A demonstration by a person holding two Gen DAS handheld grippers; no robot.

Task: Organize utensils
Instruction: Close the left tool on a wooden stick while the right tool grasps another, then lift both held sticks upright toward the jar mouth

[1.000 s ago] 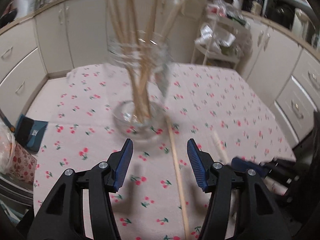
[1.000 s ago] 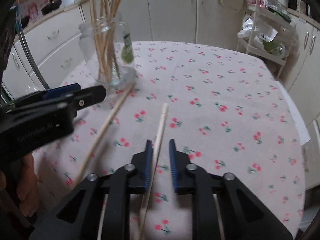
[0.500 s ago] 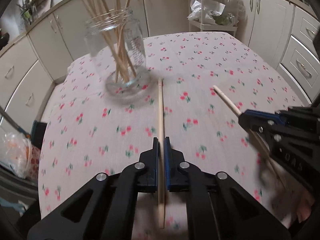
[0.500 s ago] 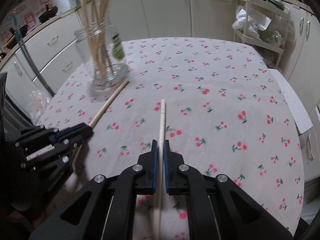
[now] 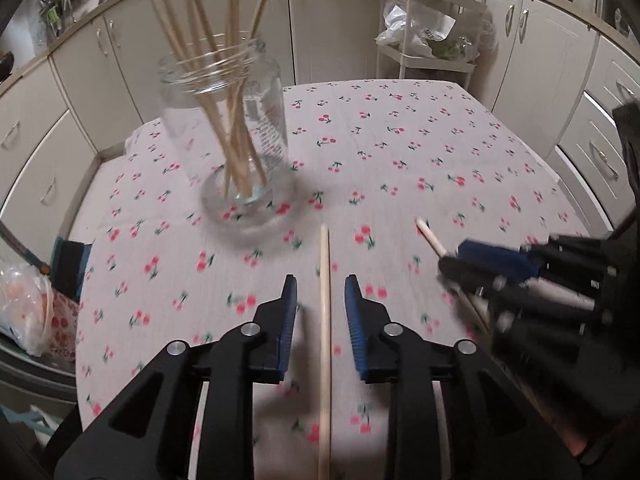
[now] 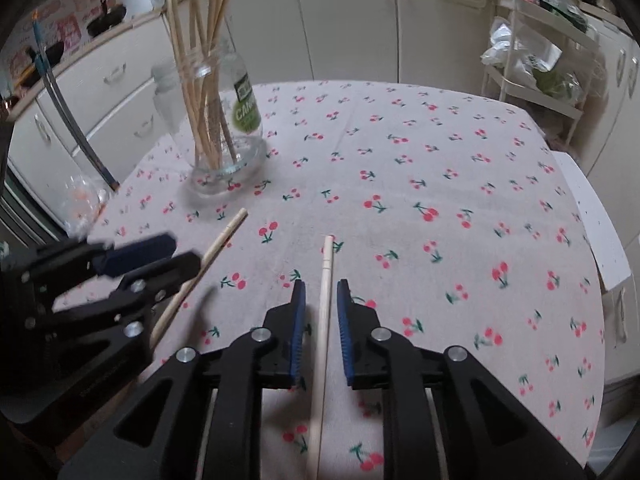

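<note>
Lying flat on the cherry-print worktop [image 5: 420,140], two wooden chopsticks. Opening around the left chopstick [image 5: 325,320], left gripper [image 5: 321,300], pads clear of it. Opening likewise around the right chopstick [image 6: 323,320], right gripper [image 6: 321,304]. Standing far left, glass jar [image 5: 236,128] holding more chopsticks.

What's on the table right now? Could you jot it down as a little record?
surface: table with cherry-print cloth
container: glass jar, upright, several chopsticks standing inside
left gripper: jaws opening, a loose chopstick between them, pads apart from it
right gripper: jaws opening, another chopstick between them, untouched
</note>
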